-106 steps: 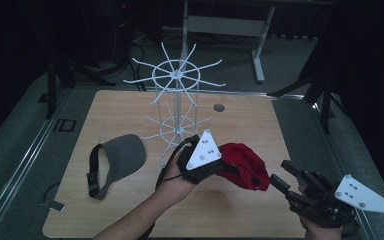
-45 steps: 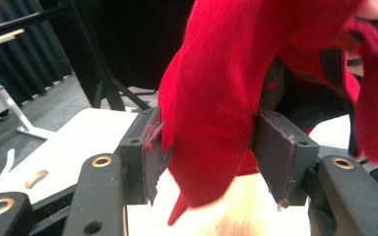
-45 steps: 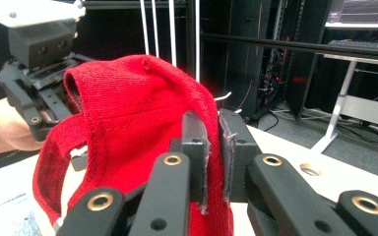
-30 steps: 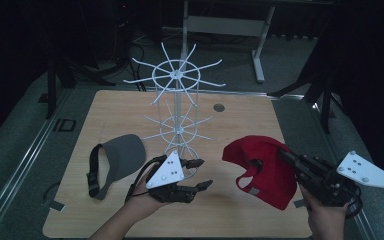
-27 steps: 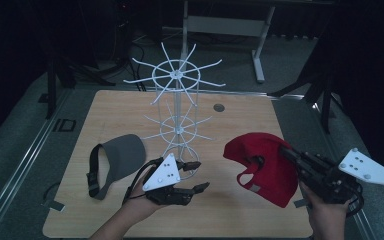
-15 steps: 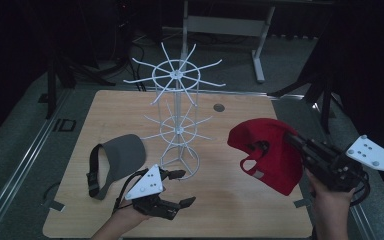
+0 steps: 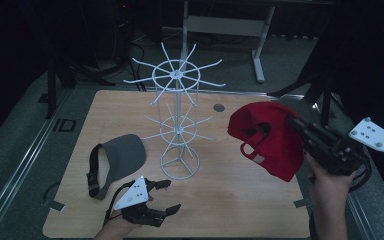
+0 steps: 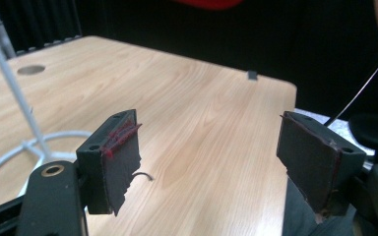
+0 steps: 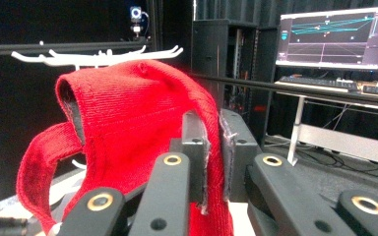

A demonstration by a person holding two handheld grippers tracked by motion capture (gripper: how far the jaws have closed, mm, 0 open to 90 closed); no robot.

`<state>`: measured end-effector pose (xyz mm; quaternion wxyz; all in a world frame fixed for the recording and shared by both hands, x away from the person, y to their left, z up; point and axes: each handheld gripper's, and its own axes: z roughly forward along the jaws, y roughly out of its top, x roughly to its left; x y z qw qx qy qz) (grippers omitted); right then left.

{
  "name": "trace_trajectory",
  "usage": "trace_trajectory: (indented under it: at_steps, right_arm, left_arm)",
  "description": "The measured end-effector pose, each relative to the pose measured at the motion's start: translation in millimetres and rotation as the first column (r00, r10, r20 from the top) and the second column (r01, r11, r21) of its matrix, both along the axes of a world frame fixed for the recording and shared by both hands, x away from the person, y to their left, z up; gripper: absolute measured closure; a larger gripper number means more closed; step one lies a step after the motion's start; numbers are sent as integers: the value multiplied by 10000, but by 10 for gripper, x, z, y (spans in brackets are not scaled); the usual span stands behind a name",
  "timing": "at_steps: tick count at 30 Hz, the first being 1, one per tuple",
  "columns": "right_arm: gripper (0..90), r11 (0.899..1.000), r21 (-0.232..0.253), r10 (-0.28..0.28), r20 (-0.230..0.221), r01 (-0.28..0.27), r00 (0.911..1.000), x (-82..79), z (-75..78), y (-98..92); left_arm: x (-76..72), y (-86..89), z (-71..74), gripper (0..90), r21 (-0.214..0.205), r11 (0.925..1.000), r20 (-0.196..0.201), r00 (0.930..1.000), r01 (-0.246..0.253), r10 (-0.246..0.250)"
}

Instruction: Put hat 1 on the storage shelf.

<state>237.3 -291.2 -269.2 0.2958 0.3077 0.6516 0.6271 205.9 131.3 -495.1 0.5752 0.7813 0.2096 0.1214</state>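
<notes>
Partly hidden and cropped items at a wooden table.
The red knitted cap [image 8: 207,3] is cropped by the top edge; its fabric hides the right gripper [image 7: 300,127] jaw tips.

Left gripper [image 7: 166,196] sits low near the table's front edge, jaws just opened wide and empty; right gripper [image 7: 292,122], raised, has its jaws clamped

Both grippers are black, chunky linkage builds with brass-coloured rivets at the pivots. The left gripper [image 7: 167,196] has flat dark pads [image 8: 120,162], and one is scuffed with red streaks along its top edge. The right gripper [image 9: 212,162] has thin grey-edged pads. Each carries a pale grey three-cornered plate [image 7: 377,136] on top, dotted with small holes. A black cable [image 7: 362,172] loops off the right one. Forearms look bare, no sleeves.
</notes>
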Motion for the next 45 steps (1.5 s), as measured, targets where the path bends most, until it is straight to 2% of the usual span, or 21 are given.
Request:
trace_trajectory:
  at_steps: [8, 10, 14, 20, 30, 36, 45]
  right_arm:
    - [825, 10000, -2, -96, 189, 96, 9998, 167, 209, 112]
    - [825, 9997, -42, -241, 245, 243, 9994, 226, 268, 152]
    - [824, 9994, -85, -323, 205, 324, 9993, 326, 354, 200]
    - [824, 9996, -110, -260, 159, 261, 9995, 470, 459, 256]
    - [824, 9998, -158, -100, 116, 102, 9999, 640, 606, 399]
    - [824, 9999, -135, -13, -39, 13, 10000, 726, 640, 498]
    - [824, 9991, -420, 97, -315, -111, 9995, 852, 654, 673]
  left_arm:
    - [14, 122, -280, 250, 36, 9985, -455, 9975, -542, 543]
    - [14, 143, -300, 250, 186, 9977, -324, 9974, -644, 650]
    - [9, 159, -320, 250, 12, 9979, -310, 9974, -643, 644]
    - [6, 142, -345, 250, 129, 9991, -272, 9988, -406, 409]
    - [-4, 144, -351, 250, 103, 9993, -174, 9992, -346, 348]
    - [-12, 141, -349, 250, 47, 9994, -114, 9994, -330, 331]
    - [-28, 133, -348, 250, 34, 9997, -30, 9997, -236, 236]
